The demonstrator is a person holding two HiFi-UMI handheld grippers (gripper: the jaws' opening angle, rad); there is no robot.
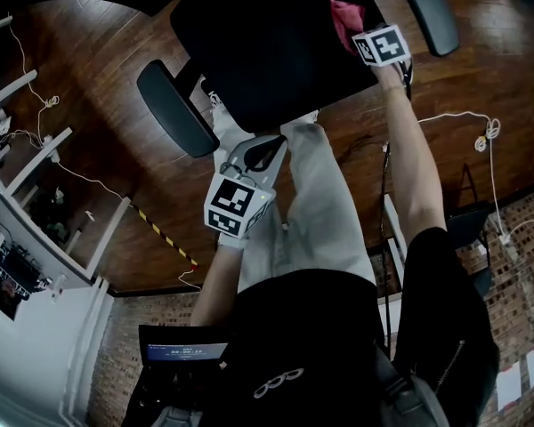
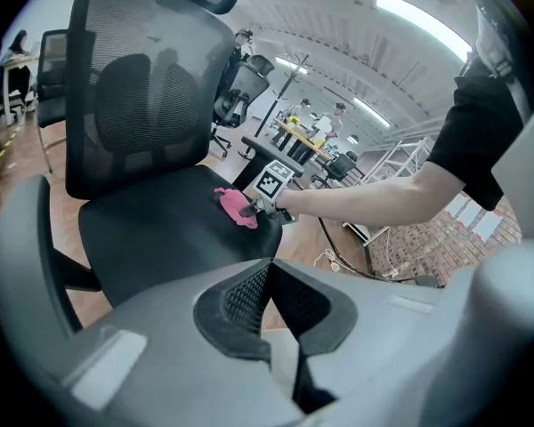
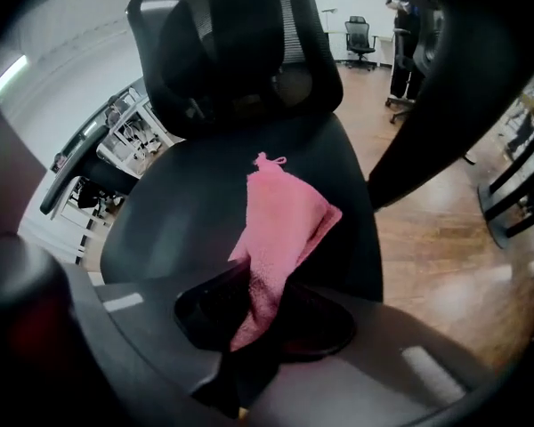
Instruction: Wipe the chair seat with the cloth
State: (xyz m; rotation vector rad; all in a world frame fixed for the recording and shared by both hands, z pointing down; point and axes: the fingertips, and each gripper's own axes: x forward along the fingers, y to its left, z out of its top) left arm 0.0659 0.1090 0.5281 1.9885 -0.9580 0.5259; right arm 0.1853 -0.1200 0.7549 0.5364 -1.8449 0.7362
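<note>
The right gripper [image 3: 254,327] has its jaws clamped on a pink cloth [image 3: 280,234], which spreads from them toward twelve o'clock across the black chair seat [image 3: 187,212]. The mesh backrest [image 3: 240,52] rises at twelve o'clock, with wooden floor [image 3: 436,238] at three o'clock.

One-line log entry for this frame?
right gripper: shut on pink cloth | cloth: resting on chair seat | left gripper: shut, empty, off chair seat

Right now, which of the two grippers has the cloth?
The right gripper: its jaws are shut on the pink cloth, over the chair seat. The left gripper is shut on nothing, short of the seat.
</note>
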